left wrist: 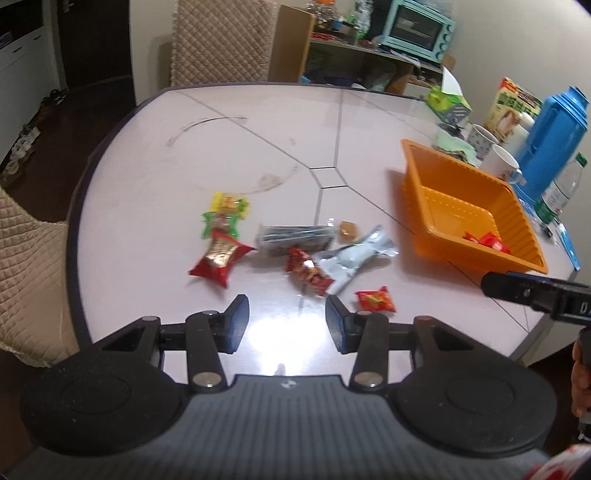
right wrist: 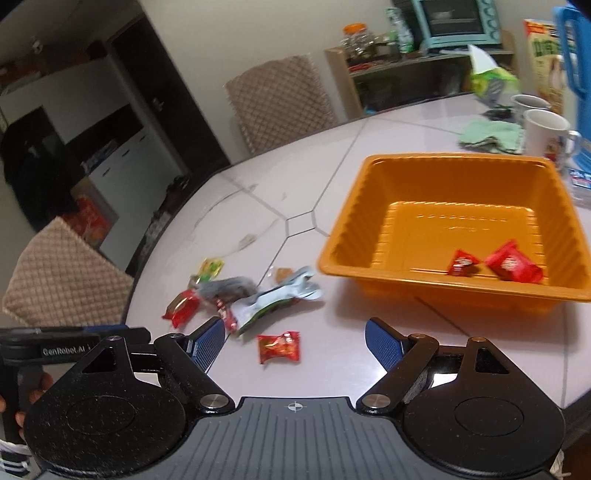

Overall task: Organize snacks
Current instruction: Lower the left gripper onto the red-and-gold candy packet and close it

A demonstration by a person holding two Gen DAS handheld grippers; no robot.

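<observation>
Pale round table (left wrist: 258, 122), quilted chairs (left wrist: 218, 40), shelf with mint oven (left wrist: 419, 27), possibly dark flooring.

left gripper (left wrist: 287, 308) tilted downward, jaws partly apart, nothing between. right gripper (right wrist: 294, 334) jaws wide, empty.

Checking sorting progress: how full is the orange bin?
Nearly empty: the orange bin holds only two red snack packets; its floor is otherwise bare.
</observation>
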